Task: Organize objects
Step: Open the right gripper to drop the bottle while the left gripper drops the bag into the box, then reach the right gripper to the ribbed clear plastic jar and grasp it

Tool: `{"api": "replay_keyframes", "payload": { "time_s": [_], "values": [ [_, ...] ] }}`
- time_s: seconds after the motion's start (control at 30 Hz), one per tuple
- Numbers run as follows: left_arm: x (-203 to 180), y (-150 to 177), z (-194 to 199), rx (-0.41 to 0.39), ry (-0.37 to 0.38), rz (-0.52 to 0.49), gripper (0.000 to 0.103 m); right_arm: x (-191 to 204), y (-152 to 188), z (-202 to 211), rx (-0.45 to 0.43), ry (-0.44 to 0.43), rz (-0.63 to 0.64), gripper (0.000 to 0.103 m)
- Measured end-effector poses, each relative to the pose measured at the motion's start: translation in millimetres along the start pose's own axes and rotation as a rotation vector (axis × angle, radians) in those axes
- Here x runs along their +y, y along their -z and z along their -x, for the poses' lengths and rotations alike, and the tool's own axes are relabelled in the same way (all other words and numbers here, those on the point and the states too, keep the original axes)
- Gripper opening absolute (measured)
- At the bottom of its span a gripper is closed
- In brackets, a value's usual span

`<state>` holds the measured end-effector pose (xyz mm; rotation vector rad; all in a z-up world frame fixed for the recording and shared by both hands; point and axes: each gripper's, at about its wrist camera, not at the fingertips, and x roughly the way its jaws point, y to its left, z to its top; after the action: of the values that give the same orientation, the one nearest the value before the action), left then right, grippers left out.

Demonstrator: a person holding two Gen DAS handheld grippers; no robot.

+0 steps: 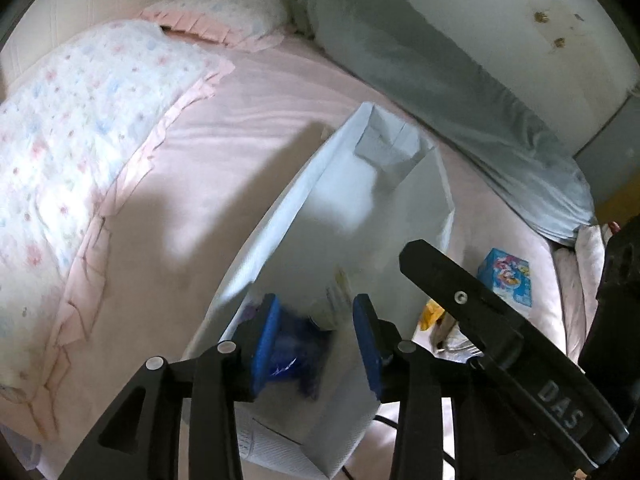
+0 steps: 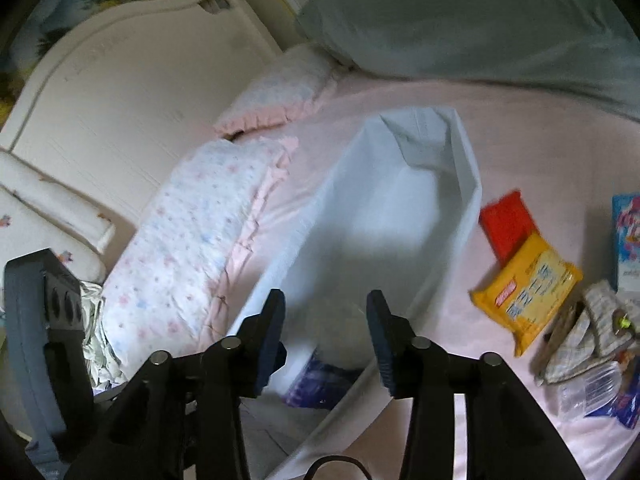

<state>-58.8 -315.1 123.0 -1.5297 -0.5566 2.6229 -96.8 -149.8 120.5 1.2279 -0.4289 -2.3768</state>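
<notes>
While both tools hang over the white bag (image 2: 384,216) lying open on the pink bed (image 2: 532,128), the step in hand looks like dropping things into it. The left hand-held gripper (image 1: 316,340) is released: its blue pads (image 1: 266,340) stand apart with a blurred blue packet (image 1: 294,354) between them, seemingly no longer pinched, low at the bag's near end. The right hand-held gripper (image 2: 326,334) is also released and holds nothing I can make out; below it, inside the bag, sit a white round item (image 2: 344,340) and something purple (image 2: 316,384).

Still outside, just beside the bag's right wall, lie a red pack (image 2: 506,222), a yellow pack (image 2: 528,284) touching it, a blue box (image 2: 628,240), some checked cloth (image 2: 588,332) and a clear wrapper (image 2: 596,392).

To do this well, I would let the packet fall clear before lifting the left tool, so nothing drags on the soft wall. The bag's sides look floppy; one tool should steady the rim while the other fetches the next item, likely the yellow pack.
</notes>
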Motion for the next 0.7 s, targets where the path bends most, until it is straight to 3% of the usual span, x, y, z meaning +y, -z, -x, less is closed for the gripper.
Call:
{"api": "replay_keyframes", "payload": {
  "time_s": [0.37, 0.57, 0.7],
  "values": [
    [-64.8, 16.8, 23.7, -0.094, 0.094, -0.196, 0.037, -38.4, -1.2, 73.1, -0.104, 0.18, -0.011, 0.05],
    [-106.7, 30.5, 15.7, -0.067, 0.078, -0.286, 0.037, -73.2, -1.7, 92.7, -0.118, 0.303, -0.023, 0.051],
    [-126.0, 39.5, 13.5, -0.058, 0.081, -0.302, 0.037, -97.1, 4.0, 98.1, -0.084, 0.31, -0.072, 0.051]
  ]
}}
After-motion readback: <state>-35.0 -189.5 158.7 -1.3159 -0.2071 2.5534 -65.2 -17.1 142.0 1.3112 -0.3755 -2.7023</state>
